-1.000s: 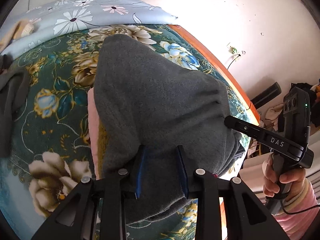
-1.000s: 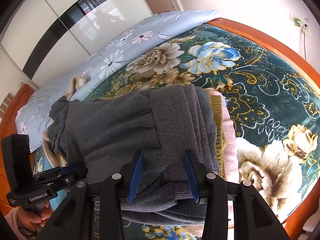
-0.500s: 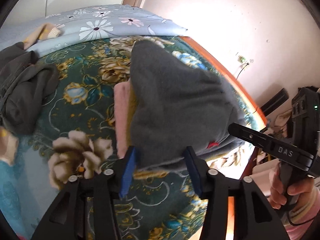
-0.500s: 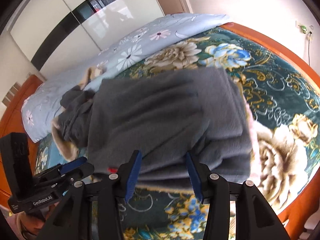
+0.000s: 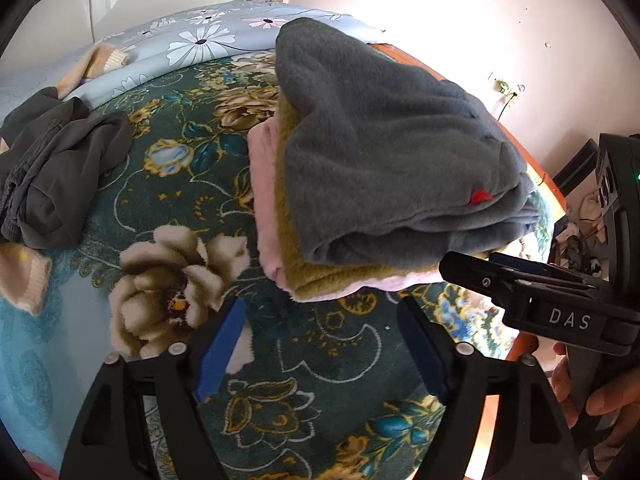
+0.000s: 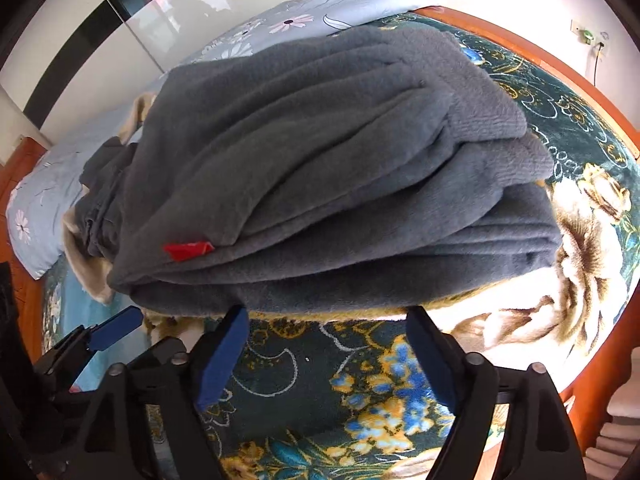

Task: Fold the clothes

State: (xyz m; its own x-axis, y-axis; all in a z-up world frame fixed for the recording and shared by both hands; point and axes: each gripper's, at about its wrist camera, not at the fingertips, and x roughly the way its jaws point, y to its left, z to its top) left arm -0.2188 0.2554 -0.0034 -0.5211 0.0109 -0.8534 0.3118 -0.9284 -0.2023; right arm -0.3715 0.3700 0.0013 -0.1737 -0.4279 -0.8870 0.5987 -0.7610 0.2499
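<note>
A folded grey fleece garment (image 5: 384, 148) with a small red tag (image 6: 188, 250) lies on top of a stack, over a mustard layer (image 5: 296, 252) and a pink layer (image 5: 264, 184). The stack rests on the dark green floral bedspread (image 5: 328, 360). My left gripper (image 5: 320, 344) is open, just short of the stack's near edge, with nothing between its blue pads. From the stack's other side my right gripper (image 6: 326, 352) is also open and empty, its fingertips at the garment's lower edge. Each gripper shows in the other's view: the right gripper (image 5: 480, 270), and the left gripper (image 6: 108, 330).
A crumpled dark grey garment (image 5: 52, 176) lies on the bedspread to the left, with cream knitted pieces (image 5: 24, 276) beside it. A light blue flowered quilt (image 5: 200, 40) covers the far end. The wooden bed frame (image 6: 560, 72) runs beside the wall. A hand (image 5: 600, 396) holds the right gripper.
Both grippers have drawn back from the grey garment and their jaws have spread wider. The garment, earlier between the fingers, now lies free on the stack.
</note>
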